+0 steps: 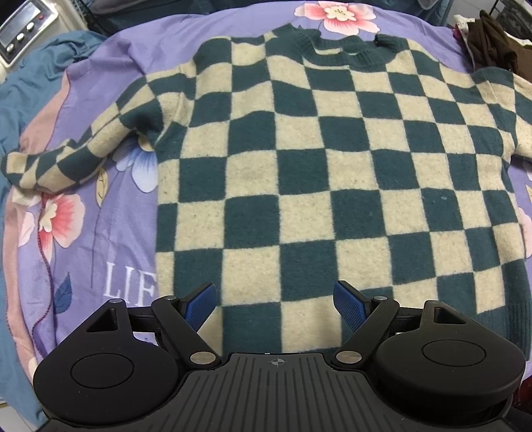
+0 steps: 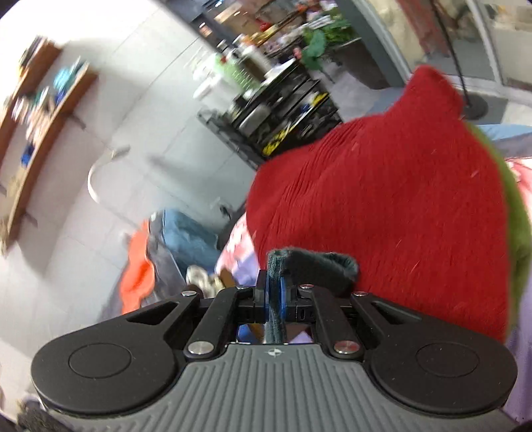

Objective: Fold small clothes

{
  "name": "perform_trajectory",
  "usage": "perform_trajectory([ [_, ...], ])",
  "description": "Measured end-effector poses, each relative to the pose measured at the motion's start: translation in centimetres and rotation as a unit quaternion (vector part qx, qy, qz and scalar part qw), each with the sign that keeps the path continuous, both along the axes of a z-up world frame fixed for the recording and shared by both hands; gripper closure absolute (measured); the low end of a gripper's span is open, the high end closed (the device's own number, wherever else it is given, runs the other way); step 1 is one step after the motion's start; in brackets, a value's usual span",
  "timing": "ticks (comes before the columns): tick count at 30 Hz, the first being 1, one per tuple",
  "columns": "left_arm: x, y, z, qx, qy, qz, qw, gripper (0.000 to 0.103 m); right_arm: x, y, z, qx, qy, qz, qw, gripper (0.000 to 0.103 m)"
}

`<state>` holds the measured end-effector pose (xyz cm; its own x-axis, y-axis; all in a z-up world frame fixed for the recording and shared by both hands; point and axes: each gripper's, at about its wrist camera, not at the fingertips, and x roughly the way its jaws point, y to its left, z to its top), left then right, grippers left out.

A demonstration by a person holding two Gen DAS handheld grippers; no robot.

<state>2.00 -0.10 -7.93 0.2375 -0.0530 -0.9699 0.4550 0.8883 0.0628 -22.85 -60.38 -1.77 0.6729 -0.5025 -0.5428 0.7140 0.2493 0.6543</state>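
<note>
Surroundings: a lilac bedspread printed with pink and white flowers (image 1: 109, 212) is lying under the work, with white lettering "LIF" showing beside the garment's lower left edge. A rumpled blue quilt (image 1: 30, 83) is bunching along the far left, a silver control panel with round buttons (image 1: 25, 25) is sitting at the upper left corner, and a heap of dark brown cloth (image 1: 492, 46) is resting at the upper right, just beyond the shoulder of the garment.

Principal item: a fuzzy knit sweater in dark teal and cream checks (image 1: 332, 186) is lying flat on the bedspread, ribbed teal collar at the far end, ribbed hem at the near right. Its left sleeve (image 1: 60, 159) is stretching outward and bending at the cuff.

Left hand-held gripper (image 1: 275, 304): it is hovering over the sweater's lower edge, blue ribbed pads spread wide, gripping nothing.

Right hand-held gripper (image 2: 275, 299): the jaws are pressing tightly together on a strip of dark teal ribbed knit (image 2: 292, 262) — which part of which garment, the view is not showing.

Obstruction: a bulky red plush fabric mass with a green edge (image 2: 392, 206) is filling the right of that view. Behind it — blurred — white wall tiles, wooden shelves (image 2: 36, 109) and a black wire rack (image 2: 286, 109) are showing.
</note>
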Motion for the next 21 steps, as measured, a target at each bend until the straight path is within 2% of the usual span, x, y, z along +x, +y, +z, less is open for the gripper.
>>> perform_trajectory([
  [4, 0.5, 1.4, 0.0, 0.000, -0.001, 0.014, 0.9999, 0.000, 6.1, 3.1, 2.0, -0.042, -0.002, 0.092, 0.995, 0.095],
  [6, 0.7, 2.3, -0.2, 0.002, -0.001, 0.025, 0.9997, 0.000, 10.2, 6.0, 4.0, -0.077, -0.001, 0.166, 0.983, 0.095],
  [9, 0.9, 3.8, -0.2, 0.002, -0.002, 0.041, 0.9992, 0.000, 17.1, 11.8, 5.9, -0.096, -0.022, 0.280, 0.955, 0.095],
  [13, 0.9, 6.0, -0.4, 0.005, -0.002, 0.063, 0.9980, 0.000, 25.2, 20.7, 5.7, -0.050, -0.062, 0.391, 0.917, 0.095],
  [17, 0.6, 8.5, -0.5, -0.004, 0.006, 0.096, 0.9954, 0.000, 31.9, 29.4, 4.0, -0.017, -0.068, 0.467, 0.882, 0.095],
  [21, -0.2, 10.6, -0.8, 0.000, 0.010, 0.119, 0.9929, 0.000, 35.2, 37.5, 1.3, 0.003, -0.042, 0.517, 0.855, 0.095],
])
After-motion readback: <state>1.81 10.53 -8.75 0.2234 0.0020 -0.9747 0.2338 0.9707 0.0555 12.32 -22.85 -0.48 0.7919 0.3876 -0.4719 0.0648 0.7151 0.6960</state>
